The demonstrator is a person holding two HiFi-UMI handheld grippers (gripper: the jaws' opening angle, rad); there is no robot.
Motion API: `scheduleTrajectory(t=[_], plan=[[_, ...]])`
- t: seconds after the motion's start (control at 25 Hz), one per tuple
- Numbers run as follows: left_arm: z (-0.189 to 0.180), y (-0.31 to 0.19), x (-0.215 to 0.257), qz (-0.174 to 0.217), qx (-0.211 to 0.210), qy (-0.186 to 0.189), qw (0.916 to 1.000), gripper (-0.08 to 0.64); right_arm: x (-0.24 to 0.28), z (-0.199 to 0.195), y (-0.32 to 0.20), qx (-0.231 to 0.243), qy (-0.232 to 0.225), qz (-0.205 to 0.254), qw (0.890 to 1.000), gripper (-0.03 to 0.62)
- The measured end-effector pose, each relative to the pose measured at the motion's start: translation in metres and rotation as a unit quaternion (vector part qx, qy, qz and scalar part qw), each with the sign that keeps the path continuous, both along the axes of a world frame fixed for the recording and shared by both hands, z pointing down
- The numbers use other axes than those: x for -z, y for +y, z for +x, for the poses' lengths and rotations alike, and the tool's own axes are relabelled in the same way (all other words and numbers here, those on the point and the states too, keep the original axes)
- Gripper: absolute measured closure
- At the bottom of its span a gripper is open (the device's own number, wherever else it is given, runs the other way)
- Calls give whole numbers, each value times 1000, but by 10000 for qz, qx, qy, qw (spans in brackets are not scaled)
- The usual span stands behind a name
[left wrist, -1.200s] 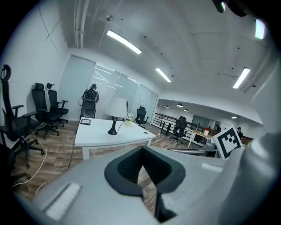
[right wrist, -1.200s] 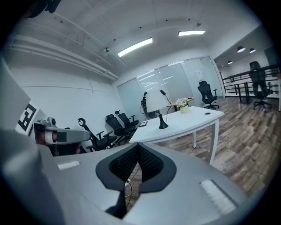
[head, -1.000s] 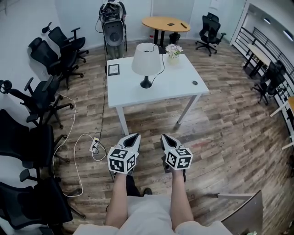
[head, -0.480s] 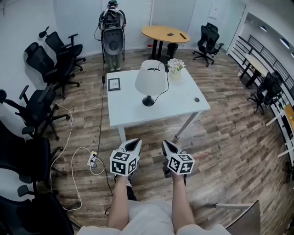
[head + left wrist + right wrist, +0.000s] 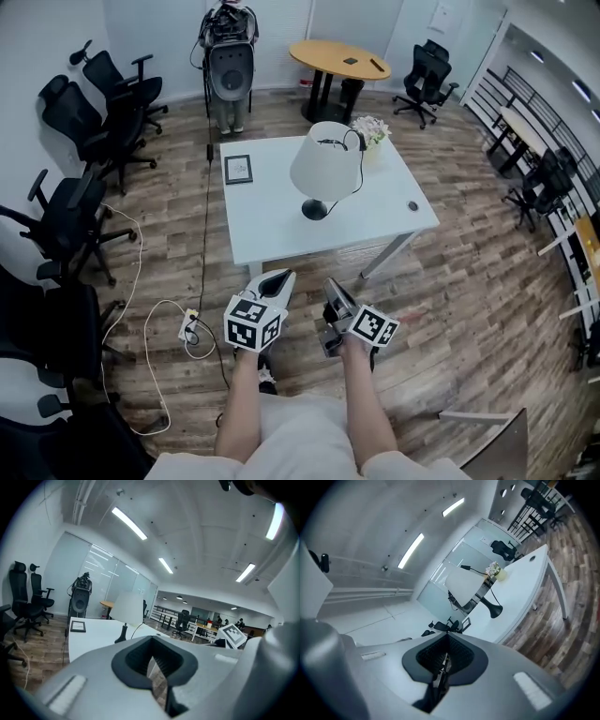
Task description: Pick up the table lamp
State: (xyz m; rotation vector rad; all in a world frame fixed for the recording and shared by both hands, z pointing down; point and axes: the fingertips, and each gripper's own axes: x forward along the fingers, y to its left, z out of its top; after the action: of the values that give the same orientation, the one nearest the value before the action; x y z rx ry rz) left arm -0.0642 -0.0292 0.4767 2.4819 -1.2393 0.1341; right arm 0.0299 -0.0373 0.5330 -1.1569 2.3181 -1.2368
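The table lamp, with a white shade and a black base, stands near the middle of the white table; its black cord runs off the far side. Both grippers hang below the table's near edge, over the wood floor, well short of the lamp. My left gripper is shut and empty, pointing at the table. My right gripper is also shut and empty, rolled to one side. The lamp shows ahead in the left gripper view, and the lamp appears tilted in the right gripper view.
A framed picture, a flower vase and a small dark object share the table. Black office chairs line the left side. A power strip with white cable lies on the floor. A round wooden table stands behind.
The table and lamp have come closer in the head view. My right gripper has rolled sideways and dropped a little; the left has stayed about level.
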Motion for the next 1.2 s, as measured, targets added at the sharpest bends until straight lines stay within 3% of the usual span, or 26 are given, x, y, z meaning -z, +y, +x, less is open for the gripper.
scheduleTrajectory(t=[0.24,0.44,0.64,0.8,1.0,1.2], plan=[[-38,-16,-17,-134,-38,-28,9999,560,-4,-25,-21,-256,386,318,9984,565],[-64,-20,-47,-465,28,17,9989,560,-13,-14,-32,-311,1110,488,9921,565],[-88,-39,-59,-718,246,94,9971,560,-10,12,-58,-670,670,279,9951,565],[-91,-53,-67,-777,160,-131,9968,560,-31,-3,-76,-527,1398,286,9884,565],[-80,-97,-56,-709,81,-194,9973,560,-46,-23,-111,-78,2667,414,9629,565],[-60,-140,-52,-714,-132,-211,9971,560,-55,-19,-146,-198,3058,413,9510,565]])
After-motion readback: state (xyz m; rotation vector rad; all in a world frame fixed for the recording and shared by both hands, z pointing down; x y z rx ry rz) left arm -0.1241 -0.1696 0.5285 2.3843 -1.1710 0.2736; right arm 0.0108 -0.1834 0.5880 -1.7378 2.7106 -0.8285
